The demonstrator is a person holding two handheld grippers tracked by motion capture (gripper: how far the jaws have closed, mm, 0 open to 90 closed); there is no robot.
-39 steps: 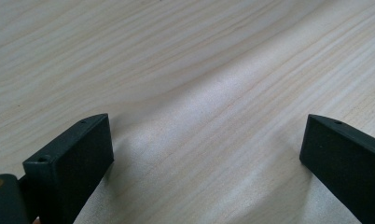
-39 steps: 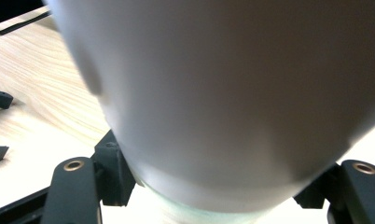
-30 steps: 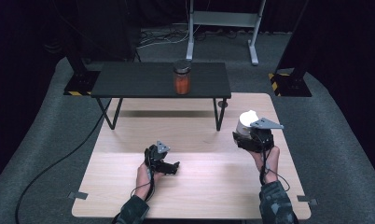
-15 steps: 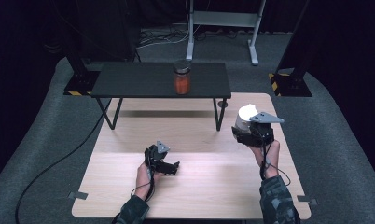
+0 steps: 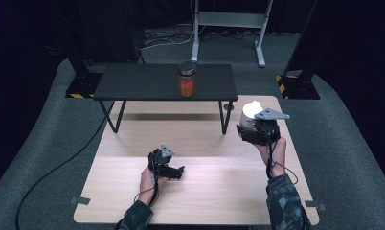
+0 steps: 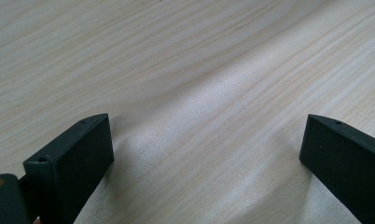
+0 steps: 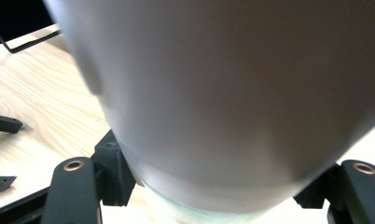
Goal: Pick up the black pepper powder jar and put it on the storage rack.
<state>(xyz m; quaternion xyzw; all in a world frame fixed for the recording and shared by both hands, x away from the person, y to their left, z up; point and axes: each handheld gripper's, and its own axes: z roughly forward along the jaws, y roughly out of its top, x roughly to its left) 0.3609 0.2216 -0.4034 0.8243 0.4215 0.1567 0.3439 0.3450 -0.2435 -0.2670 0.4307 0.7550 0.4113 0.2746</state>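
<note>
The right gripper (image 5: 252, 125) has its fingers clamped on a white cup (image 5: 250, 111), held upright above the desk's (image 5: 133, 211) far right corner. Just beyond stands a low black table (image 5: 133, 81) carrying an orange-filled jar (image 5: 186, 79) (lid on). The left gripper (image 5: 174, 170) rests mid-desk, fingers wide apart and empty.

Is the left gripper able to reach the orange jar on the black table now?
Probably yes. The left gripper is open and empty, and bare wood lies between it and the black table bearing the orange jar.
</note>
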